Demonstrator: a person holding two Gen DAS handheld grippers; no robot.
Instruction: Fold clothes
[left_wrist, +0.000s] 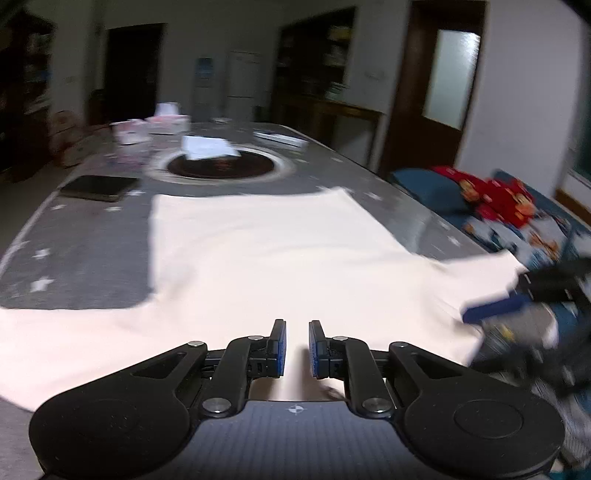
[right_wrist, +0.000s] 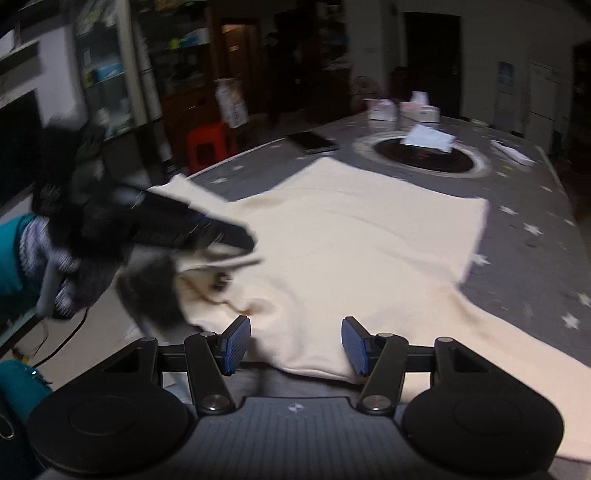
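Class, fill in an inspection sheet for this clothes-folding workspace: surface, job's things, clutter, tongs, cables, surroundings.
Surface: grey star-patterned tablecloth with a dark round inset.
Job's things: cream garment spread flat, one sleeve lifted.
Clutter: dark tablet, white paper, tissue boxes at the far end.
Tongs: left tongs nearly shut, nothing between them; right tongs open over the garment's near edge.
Cables: a thin dark cable trails below the left tongs.
Surroundings: dim room, shelves, red stool, patterned bedding.
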